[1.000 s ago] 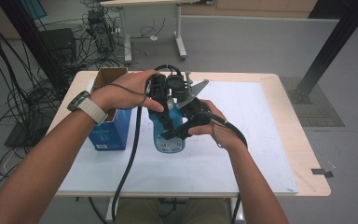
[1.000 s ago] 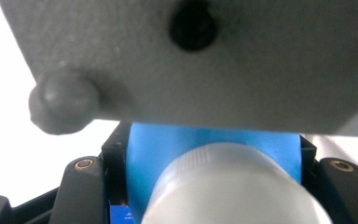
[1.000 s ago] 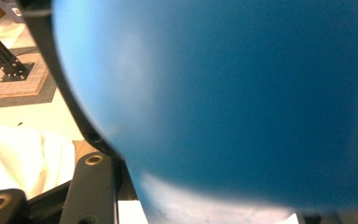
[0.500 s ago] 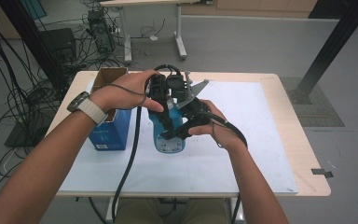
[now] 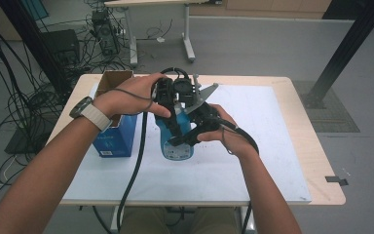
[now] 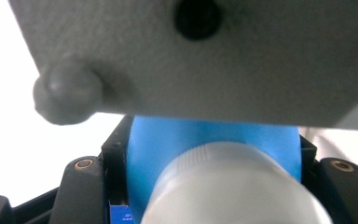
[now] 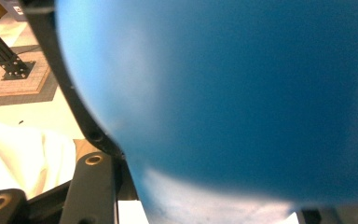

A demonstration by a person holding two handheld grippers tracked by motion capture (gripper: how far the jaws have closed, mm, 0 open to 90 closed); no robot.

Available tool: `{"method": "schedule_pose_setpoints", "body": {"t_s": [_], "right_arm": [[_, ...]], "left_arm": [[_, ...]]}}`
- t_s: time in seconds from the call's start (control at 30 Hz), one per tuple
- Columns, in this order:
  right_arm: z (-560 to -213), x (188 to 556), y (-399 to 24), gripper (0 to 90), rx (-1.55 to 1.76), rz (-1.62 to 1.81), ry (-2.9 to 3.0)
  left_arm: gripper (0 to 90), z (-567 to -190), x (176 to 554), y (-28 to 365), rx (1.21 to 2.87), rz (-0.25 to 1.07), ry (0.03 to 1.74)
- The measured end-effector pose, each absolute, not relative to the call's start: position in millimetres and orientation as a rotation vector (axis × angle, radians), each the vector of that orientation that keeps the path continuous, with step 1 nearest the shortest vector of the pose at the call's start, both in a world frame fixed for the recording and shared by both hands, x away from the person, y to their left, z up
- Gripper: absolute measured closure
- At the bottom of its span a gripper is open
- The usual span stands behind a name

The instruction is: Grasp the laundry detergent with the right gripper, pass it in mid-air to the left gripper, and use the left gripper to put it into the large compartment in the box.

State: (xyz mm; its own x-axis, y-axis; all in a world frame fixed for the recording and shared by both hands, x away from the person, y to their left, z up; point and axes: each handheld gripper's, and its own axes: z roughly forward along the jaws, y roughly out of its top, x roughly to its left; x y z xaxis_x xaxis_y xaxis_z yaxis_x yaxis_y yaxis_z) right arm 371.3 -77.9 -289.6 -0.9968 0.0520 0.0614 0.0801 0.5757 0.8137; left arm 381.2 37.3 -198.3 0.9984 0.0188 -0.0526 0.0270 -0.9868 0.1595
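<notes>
At the centre of the high view, both grippers clamped a blue bottle (image 5: 176,141). The left gripper (image 5: 168,114) gripped near its pale cap (image 6: 233,186). The right gripper (image 5: 195,131) squeezed its body.

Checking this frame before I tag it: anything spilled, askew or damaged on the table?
Nothing stands out. The blue bottle stands upright on the white sheet, gripped by the left gripper near its top and the right gripper at its body. The blue box beside it is upright, its flap open.

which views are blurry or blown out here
High view: sharp and evenly lit. Left gripper view: blue bottle and its pale cap soft, too close; background at left blown out white. Right gripper view: the bottle is a blur, with sharper floor behind.
</notes>
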Motion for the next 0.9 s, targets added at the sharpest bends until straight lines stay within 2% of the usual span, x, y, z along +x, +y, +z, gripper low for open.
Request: {"method": "schedule_pose_setpoints", "body": {"t_s": [0.9], "right_arm": [[-289.3, 371.2, -77.6, 43.9, -0.114, -1.424, -2.757]], "left_arm": [[38.5, -197.9, 381.5, 37.4, 2.984, -0.080, 0.041]]}}
